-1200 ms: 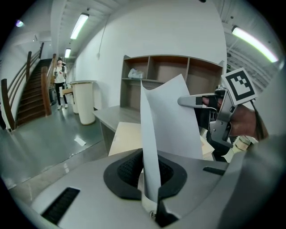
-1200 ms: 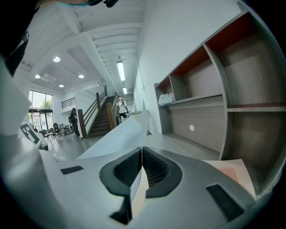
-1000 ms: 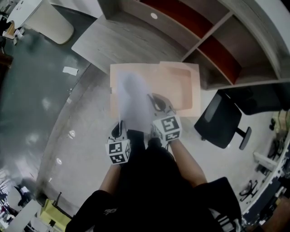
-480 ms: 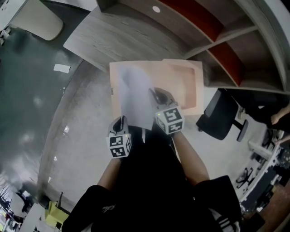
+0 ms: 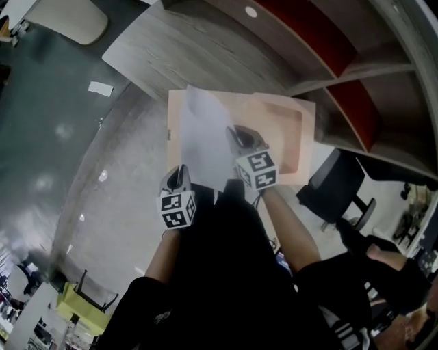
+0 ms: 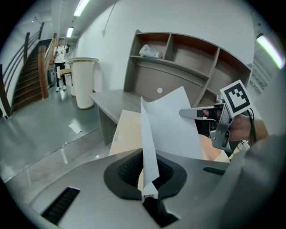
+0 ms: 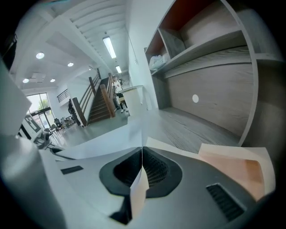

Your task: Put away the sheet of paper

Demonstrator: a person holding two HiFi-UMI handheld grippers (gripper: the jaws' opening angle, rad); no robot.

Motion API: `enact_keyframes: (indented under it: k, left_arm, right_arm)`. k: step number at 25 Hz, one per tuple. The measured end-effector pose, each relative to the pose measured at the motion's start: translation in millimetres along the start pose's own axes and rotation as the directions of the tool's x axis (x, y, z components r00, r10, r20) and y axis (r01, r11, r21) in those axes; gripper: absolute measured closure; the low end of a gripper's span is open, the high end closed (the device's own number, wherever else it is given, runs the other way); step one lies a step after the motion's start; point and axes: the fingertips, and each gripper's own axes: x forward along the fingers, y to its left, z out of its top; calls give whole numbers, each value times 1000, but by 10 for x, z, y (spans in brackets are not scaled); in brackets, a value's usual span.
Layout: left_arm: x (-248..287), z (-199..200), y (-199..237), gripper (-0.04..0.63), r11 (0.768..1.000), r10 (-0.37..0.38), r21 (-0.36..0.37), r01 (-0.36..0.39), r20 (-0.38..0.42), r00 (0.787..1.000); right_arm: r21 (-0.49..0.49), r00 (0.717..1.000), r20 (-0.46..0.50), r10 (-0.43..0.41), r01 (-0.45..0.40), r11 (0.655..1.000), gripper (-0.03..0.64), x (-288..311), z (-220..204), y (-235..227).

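So, floor at far left: a small white scrap (image 5: 100, 88) lies on the dark glossy floor (image 5: 41, 137), well apart from everything I hold.
Bin: a pale rounded bin (image 5: 68, 17) stands at the top left, near the end of the wooden desk (image 5: 191, 55).
My left claw (image 5: 179, 179): jaws pressed together on the near left edge of the paper. In the left gripper view the pinched edge rises from between them as a thin upright strip.
Sheet of paper (image 5: 205, 137): white and slightly curled, it is held up in the air between my two claws. It slants away from me and hangs over the left part of the peach box.
My right claw (image 5: 237, 137): jaws closed on the sheet's right edge, further forward than my left. In the right gripper view the paper runs edge-on through the pinch, with a corner folded down below it.
Peach box (image 5: 291, 130): flat and open, with a shallow recess on its right half. It lies under the sheet, just in front of the desk.
Shelves (image 5: 342, 68): grey wood with red backs, curving along the top right.
Chair (image 5: 335, 195): a black office chair stands right of the box, beside my right arm.
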Motion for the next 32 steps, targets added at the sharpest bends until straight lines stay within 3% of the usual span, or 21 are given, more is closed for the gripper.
enact_keyframes:
  k: [15,32]
  left_arm:
    - [361,-137,-371,549,998,65,2,-65,-29,997]
    - [529,-275,-486,549,994,106,-2,-106,-14,994]
  right_arm:
    - [44,995,-60,75,-72,996,598,175,-336,-504]
    - [74,991,-111,71,-63,995,598,342,-595,-752]
